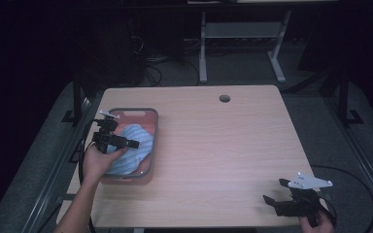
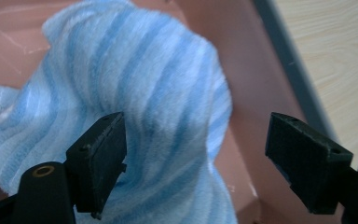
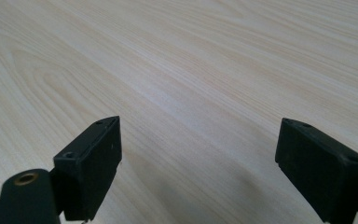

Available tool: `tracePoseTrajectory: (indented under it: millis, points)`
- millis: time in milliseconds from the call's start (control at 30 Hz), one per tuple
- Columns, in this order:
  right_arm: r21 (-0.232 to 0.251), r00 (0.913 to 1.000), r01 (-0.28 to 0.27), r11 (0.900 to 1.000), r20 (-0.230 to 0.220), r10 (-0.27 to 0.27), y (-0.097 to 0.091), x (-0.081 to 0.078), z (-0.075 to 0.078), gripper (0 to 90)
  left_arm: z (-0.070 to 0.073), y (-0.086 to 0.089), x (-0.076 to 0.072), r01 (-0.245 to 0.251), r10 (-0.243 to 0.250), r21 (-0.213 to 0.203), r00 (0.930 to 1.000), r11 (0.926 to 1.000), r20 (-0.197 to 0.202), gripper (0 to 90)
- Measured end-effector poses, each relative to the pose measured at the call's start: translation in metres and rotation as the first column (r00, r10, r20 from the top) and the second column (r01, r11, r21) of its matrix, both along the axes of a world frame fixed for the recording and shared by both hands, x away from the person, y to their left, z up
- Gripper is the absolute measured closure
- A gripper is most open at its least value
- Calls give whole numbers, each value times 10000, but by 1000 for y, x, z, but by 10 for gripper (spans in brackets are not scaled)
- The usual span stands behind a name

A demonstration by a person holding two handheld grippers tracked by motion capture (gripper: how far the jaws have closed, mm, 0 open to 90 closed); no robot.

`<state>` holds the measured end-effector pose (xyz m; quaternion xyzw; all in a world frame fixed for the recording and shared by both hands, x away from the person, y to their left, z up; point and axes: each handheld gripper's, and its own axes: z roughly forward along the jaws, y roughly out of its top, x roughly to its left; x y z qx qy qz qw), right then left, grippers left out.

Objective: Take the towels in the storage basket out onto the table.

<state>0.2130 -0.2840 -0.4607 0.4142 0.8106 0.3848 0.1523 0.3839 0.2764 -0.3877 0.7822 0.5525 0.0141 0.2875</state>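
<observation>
A blue-and-white striped towel [image 1: 133, 148] lies crumpled in a pink tray [image 1: 152, 127] with a grey rim at the table's left side. My left gripper [image 1: 132, 143] hovers over the towel with its jaws wide apart. In the left gripper view the towel [image 2: 144, 93] bulges up between and beyond the open jaws of the left gripper [image 2: 196, 154], with the tray wall [image 2: 251, 84] behind it. My right gripper [image 1: 276, 190] rests open near the table's front right corner, over bare wood. The right gripper [image 3: 198, 163] has nothing between its jaws.
The wooden table [image 1: 223, 145] has a round cable hole [image 1: 224, 98] near its far edge. Beyond the table stand a white desk frame [image 1: 238, 34] and loose cables on the floor. The room around is dark.
</observation>
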Motion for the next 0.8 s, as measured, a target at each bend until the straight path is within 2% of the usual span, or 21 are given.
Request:
tracePoseTrajectory:
  millis: [233,300,367,567,633,800]
  points:
    - [7,10000,-1,10000,-3,1,0,0,0,140,-8,-8,5,51,-24,652,9991,9979,-414,242]
    - [-21,10000,-29,10000,14,29,0,0,0,140,-12,-9,7,269,-204,934,9974,9953,-692,241]
    - [-4,10000,-33,10000,-7,33,0,0,0,140,-17,-9,9,226,-121,1098,9954,9937,-948,242]
    - [45,10000,-8,10000,-14,8,0,0,0,140,-24,-10,13,166,24,1298,9894,9914,-1450,294]
    - [1,10000,-51,10000,19,51,0,0,0,140,-25,-12,14,220,-5,1432,9889,9894,-1488,313]
    - [-8,10000,-49,10000,36,49,0,0,0,140,-31,-17,17,414,0,2363,9850,9708,-1726,411]
